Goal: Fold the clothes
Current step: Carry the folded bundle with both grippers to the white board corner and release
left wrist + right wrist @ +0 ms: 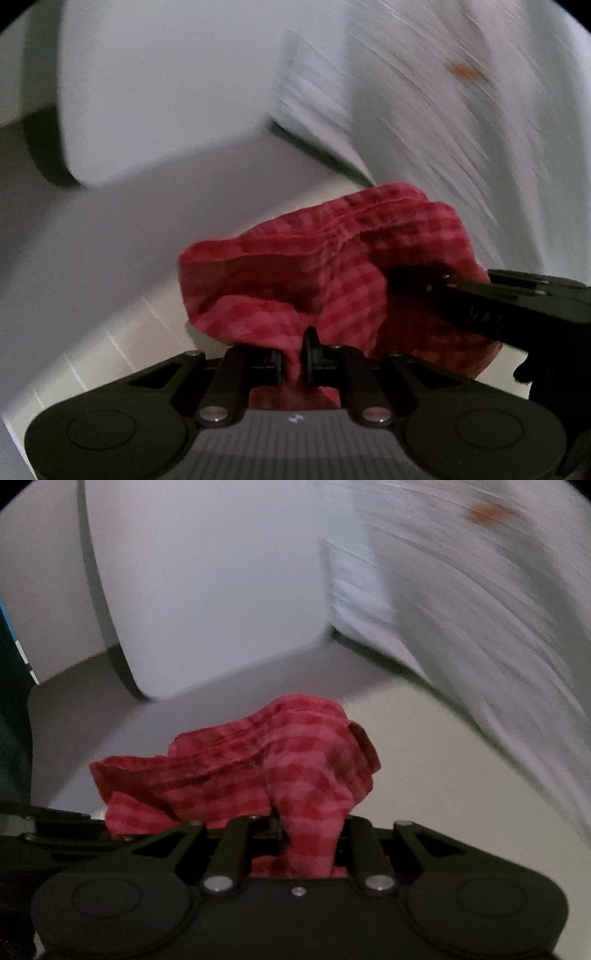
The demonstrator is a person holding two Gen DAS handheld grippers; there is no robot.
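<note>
A red-and-pink checked garment (pixel 325 266) hangs bunched between both grippers, lifted off any surface. My left gripper (pixel 293 360) is shut on a fold of it. The right gripper comes in from the right of the left wrist view (pixel 417 280), gripping the same cloth. In the right wrist view the garment (pixel 266 764) drapes over my right gripper (pixel 295 834), which is shut on it; its fingertips are hidden by the cloth. The left gripper's body shows at the left edge (pixel 55 830).
A white rounded block (pixel 207 590) stands behind. Blurred white striped fabric with an orange spot (pixel 487 513) fills the right. Pale tiled floor (pixel 110 354) lies below.
</note>
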